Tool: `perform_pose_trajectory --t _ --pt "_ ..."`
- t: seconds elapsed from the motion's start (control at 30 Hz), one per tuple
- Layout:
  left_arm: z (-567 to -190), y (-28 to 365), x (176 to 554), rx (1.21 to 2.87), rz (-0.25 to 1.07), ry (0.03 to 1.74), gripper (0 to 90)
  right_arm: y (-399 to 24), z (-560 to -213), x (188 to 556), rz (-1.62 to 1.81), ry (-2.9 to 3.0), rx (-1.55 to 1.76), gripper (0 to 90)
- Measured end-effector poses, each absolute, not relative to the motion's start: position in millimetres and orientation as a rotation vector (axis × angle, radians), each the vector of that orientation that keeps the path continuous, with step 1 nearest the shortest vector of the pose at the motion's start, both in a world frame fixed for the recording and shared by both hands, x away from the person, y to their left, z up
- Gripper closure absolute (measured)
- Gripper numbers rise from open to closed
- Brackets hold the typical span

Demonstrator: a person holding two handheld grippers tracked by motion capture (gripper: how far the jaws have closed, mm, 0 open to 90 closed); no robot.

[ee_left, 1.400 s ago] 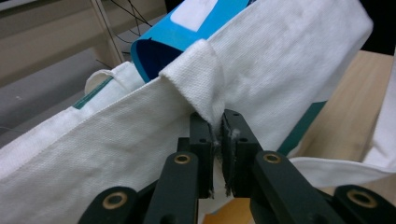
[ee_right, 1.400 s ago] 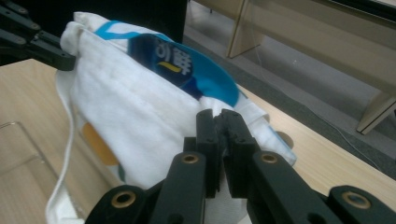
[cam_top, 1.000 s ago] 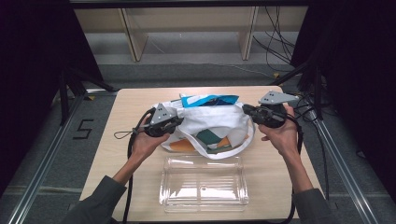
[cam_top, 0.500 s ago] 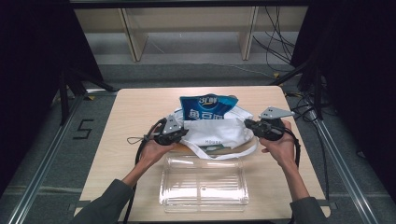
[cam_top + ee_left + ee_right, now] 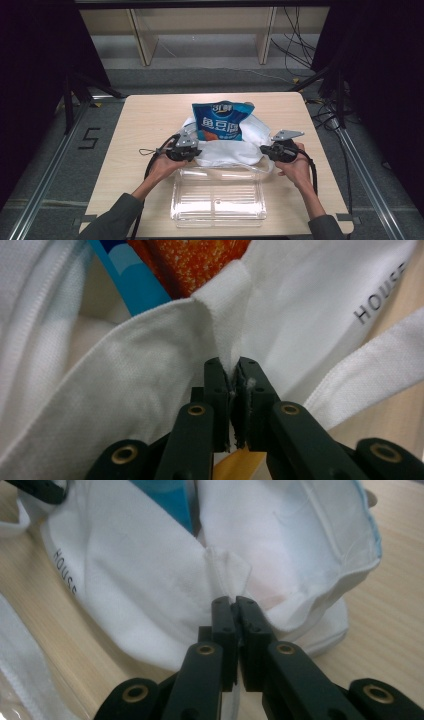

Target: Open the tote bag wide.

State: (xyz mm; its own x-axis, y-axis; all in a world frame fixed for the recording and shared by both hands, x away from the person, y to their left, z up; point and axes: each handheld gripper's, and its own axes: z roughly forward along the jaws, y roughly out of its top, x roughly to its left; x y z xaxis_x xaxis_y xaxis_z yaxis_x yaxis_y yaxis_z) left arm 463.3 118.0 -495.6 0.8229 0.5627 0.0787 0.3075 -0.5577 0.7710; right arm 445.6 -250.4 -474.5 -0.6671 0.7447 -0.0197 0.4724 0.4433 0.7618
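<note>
1. The left gripper sits at the left end of the white cloth bag, near the middle of the wooden table. In the left gripper view its jaws are pressed together on a fold of the bag's hem, with the cloth squeezed between the pads. Gripping the rim rather than the body gives a firm purchase on the edge of the opening.

2. The bag lies slack between the two grippers, its mouth facing the far side of the table. A blue snack packet pokes out of that mouth and rests on the far part of the cloth. In the left gripper view, a blue edge and an orange printed surface show inside the opening. The rim seems to be held at both ends so that the contents can slide out while the cloth is kept back.

3. A clear plastic box stands just in front of the bag, on the person's side. It appears empty. It probably waits there to take what comes out of the bag, though that is a guess.

4. The right gripper holds the right end of the bag. In the right gripper view its jaws are closed on a pinch of the seam, mirroring the left hold.
</note>
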Motion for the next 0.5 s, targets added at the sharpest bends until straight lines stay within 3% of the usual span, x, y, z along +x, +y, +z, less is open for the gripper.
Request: perform_pose_trajectory --t 0.2,0.23,0.27,0.33,0.4,0.5 --pt "-484 123 456 2.179 0.388 0.656 69.4 -251 -473 444 1.082 2.347 1.067 87.6" --pt "-480 126 454 2.154 0.365 0.668 61.9 -252 -467 442 1.095 2.349 1.092 82.8" --pt "-474 131 452 2.129 0.34 0.689 61.9 -252 -467 442 1.095 2.349 1.092 82.8" --pt "-461 139 447 2.062 0.341 0.703 58.0 -254 -460 440 1.143 2.306 1.11 72.6" --pt "-443 149 443 2.033 0.36 0.695 55.1 -255 -450 439 1.158 2.273 1.101 68.6" --pt "-411 163 447 1.974 0.448 0.739 52.5 -254 -429 437 1.246 2.209 1.108 57.6"
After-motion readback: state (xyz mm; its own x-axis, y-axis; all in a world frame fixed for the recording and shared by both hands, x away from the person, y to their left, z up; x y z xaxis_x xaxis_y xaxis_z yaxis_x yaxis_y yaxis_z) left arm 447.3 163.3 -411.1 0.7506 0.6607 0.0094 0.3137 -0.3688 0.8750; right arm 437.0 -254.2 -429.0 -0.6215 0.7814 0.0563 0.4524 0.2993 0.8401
